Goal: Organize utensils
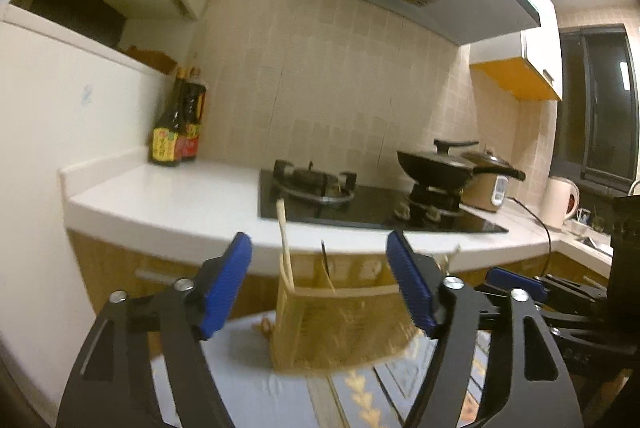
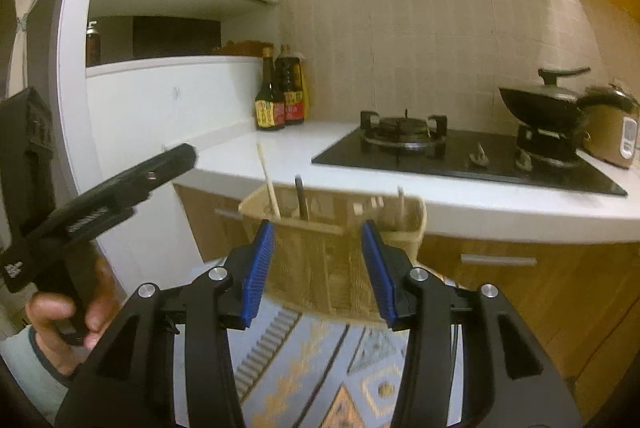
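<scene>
A pale wooden utensil holder (image 1: 340,332) (image 2: 316,268) stands on a blue patterned cloth (image 2: 320,368), close in front of both grippers. A light chopstick (image 1: 284,240) (image 2: 268,180), a dark handle (image 2: 302,200) and another pale utensil (image 2: 400,208) stick up out of it. My left gripper (image 1: 318,248) is open wide, with the holder just beyond its blue pads (image 1: 228,288). My right gripper (image 2: 317,228) is open more narrowly, facing the holder's front wall without gripping it. The holder's base is hidden by blur.
Behind the holder runs a white counter (image 1: 180,196) with a black gas hob (image 2: 460,156), a wok (image 2: 548,104), a rice cooker (image 2: 616,136) and sauce bottles (image 2: 280,100). A kettle (image 1: 560,200) stands far right. A hand (image 2: 60,316) holds the left gripper's handle.
</scene>
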A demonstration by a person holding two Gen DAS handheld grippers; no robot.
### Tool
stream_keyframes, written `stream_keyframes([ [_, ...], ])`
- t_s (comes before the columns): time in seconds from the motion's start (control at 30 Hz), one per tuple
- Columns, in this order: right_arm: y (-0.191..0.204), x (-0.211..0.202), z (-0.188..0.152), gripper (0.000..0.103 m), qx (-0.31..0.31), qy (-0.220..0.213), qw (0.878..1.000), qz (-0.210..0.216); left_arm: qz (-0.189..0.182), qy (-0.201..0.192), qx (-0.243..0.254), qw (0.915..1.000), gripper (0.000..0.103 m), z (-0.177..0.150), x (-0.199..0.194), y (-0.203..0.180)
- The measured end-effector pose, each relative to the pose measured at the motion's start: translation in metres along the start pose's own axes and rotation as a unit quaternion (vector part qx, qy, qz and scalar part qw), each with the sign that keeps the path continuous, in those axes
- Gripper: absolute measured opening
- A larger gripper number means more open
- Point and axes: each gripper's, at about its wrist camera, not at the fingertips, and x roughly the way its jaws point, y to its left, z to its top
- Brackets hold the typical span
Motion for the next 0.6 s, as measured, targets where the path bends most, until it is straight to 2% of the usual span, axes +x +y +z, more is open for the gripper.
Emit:
stream_keyframes([
  [0.07, -0.002, -0.006, -0.009, 0.043, 0.009, 0.005, 1.000, -0.004, 0.005, 0.012, 0.001, 0.9999, 0.078, -0.009, -0.012, -0.004],
  [0.17, -0.003, -0.012, -0.024, 0.053, 0.017, 0.008, 1.000, -0.018, 0.017, 0.033, -0.007, 0.9993, 0.086, -0.021, -0.023, -0.008],
  [0.23, -0.003, -0.016, -0.034, 0.059, 0.020, 0.002, 0.999, -0.030, 0.030, 0.039, -0.009, 0.9988, 0.087, -0.031, -0.028, -0.010],
  [0.3, -0.004, -0.018, -0.042, 0.062, 0.022, -0.003, 0.999, -0.040, 0.059, 0.036, 0.005, 0.9976, 0.089, -0.044, -0.031, -0.014],
  [0.47, -0.006, -0.025, -0.061, 0.083, 0.013, -0.043, 0.996, -0.075, 0.139, 0.006, 0.058, 0.9886, 0.093, -0.074, -0.032, -0.029],
  [0.6, -0.013, -0.024, -0.068, 0.089, 0.024, -0.051, 0.995, -0.084, 0.147, -0.003, 0.050, 0.9878, 0.094, -0.084, -0.034, -0.030],
])
